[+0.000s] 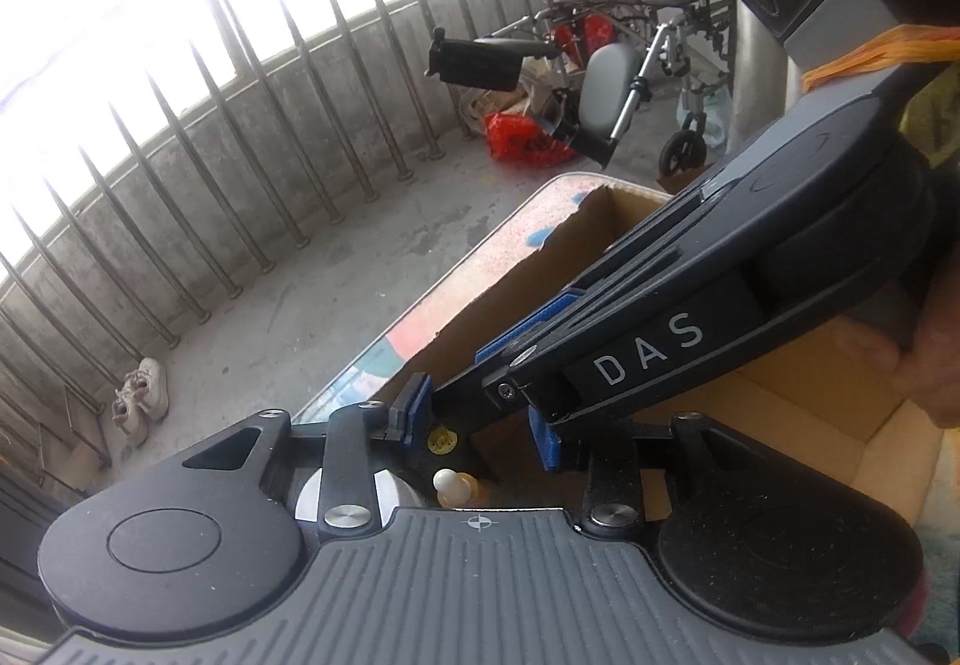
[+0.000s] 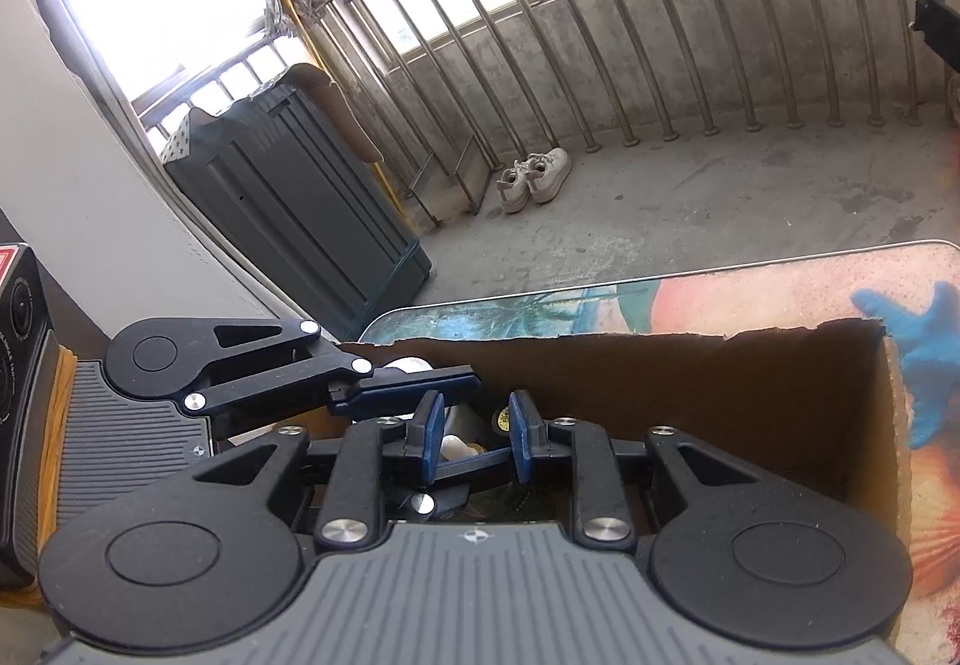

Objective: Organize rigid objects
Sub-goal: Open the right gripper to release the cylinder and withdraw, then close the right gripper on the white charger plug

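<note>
Left gripper (image 1: 483, 428) tilted into cardboard box (image 2: 690, 371), jaws apart, empty | right gripper (image 2: 474, 437) crossing it, jaws narrow, grip unclear | small cream bottle (image 1: 451, 487) inside.

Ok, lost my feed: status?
Left gripper open over cardboard box. Right gripper narrow, dark bar between pads, grip unclear. Grippers crossing; small bottle below.

Each hand-held gripper is a grey ribbed plate flanked by two round black discs, with black link arms pinned by bright silver rivets and a small crosshair mark at the plate's front edge. The left gripper (image 1: 480, 422) and the right gripper (image 2: 477, 434) both end in blue pads on black fingers. One casing carries white letters "DAS"; orange bands wrap the handle.
</note>
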The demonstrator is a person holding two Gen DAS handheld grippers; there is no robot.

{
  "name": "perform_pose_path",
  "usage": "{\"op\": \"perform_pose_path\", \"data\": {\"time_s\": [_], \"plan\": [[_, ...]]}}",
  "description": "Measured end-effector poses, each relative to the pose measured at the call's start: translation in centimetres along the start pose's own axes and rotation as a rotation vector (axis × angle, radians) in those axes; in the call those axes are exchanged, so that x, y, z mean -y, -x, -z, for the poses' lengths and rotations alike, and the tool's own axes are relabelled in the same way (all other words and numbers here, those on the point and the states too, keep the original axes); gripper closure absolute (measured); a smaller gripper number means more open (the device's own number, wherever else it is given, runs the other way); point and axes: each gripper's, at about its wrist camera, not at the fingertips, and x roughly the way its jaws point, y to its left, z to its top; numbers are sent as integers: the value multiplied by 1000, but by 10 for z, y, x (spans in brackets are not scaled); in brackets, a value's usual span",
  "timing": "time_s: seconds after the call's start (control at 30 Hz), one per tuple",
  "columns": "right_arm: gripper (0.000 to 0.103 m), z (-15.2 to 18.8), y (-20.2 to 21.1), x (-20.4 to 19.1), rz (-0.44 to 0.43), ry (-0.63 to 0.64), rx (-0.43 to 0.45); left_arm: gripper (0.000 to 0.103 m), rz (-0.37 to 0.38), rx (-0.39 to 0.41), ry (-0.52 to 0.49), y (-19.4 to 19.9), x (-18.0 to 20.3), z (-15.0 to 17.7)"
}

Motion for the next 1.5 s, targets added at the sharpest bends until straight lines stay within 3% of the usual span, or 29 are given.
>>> {"op": "perform_pose_path", "data": {"time_s": [0.13, 0.27, 0.47, 0.63, 0.67, 0.77, 0.93, 1.17, 1.3, 1.5], "plan": [[76, 0, 39, -14, -36, 15, 63, 53, 47, 142, 23, 62, 15, 2], [76, 13, 74, -26, -51, 39, 89, 52, 81, 218, 63, 115, 42, 30], [75, 41, 106, -51, -39, 96, 42, 52, 122, 230, 94, 142, 85, 76], [73, 75, 131, -74, -10, 179, 20, 53, 176, 185, 214, 129, 100, 114], [70, 82, 133, -77, 4, 196, 14, 53, 182, 173, 230, 123, 102, 119], [47, 103, 137, -84, 46, 229, 18, 53, 178, 147, 346, 109, 99, 136], [46, 132, 124, -77, 54, 200, -36, 55, 180, 146, 488, 85, 110, 153], [46, 150, 99, -55, 66, 146, -103, 59, 147, 113, 538, 51, 117, 157], [46, 151, 85, -50, 89, 153, -113, 70, 136, 98, 548, 45, 115, 159], [46, 157, 65, -41, 41, 85, -160, 73, 130, 84, 460, 50, 119, 158]]}}
